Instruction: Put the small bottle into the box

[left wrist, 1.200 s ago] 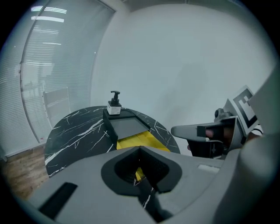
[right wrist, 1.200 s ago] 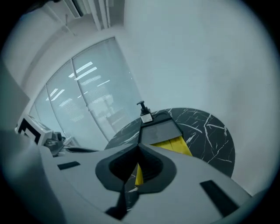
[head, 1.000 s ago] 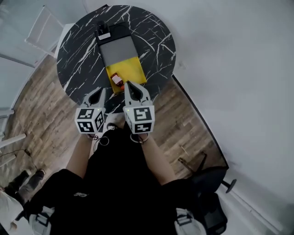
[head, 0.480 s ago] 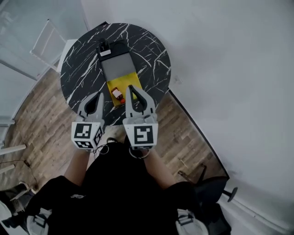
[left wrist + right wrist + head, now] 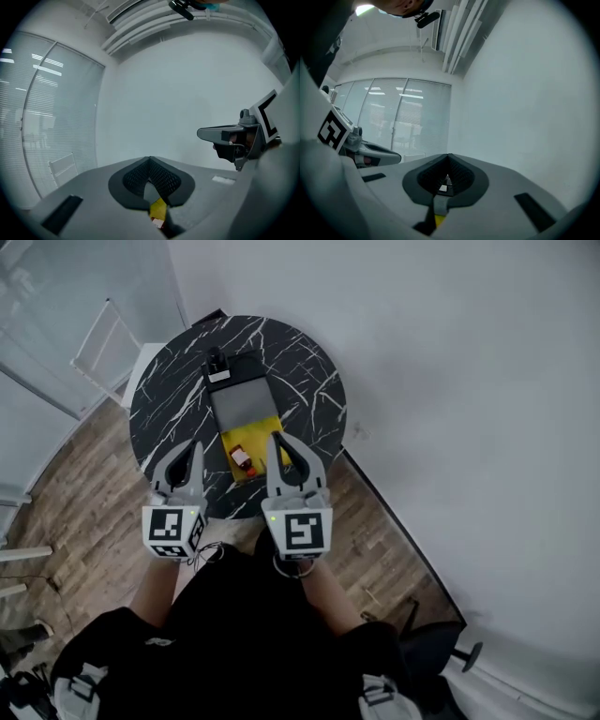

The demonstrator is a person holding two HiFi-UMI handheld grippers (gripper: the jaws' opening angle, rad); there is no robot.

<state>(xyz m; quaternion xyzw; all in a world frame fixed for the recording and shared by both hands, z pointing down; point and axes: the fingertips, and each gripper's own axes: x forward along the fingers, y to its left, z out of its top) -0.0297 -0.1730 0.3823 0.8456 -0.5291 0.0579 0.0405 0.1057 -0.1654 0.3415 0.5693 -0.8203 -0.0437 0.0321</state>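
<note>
Head view showed my left claw and right claw closed, empty, at the table edge. Between them the small bottle lay on the yellow panel beside a grey tray. If that panel was the box floor, job done; if lid, a pickup remained.

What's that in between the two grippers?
In the head view, a small red and white object lies on a yellow surface between the left gripper and the right gripper, touching neither.
</note>
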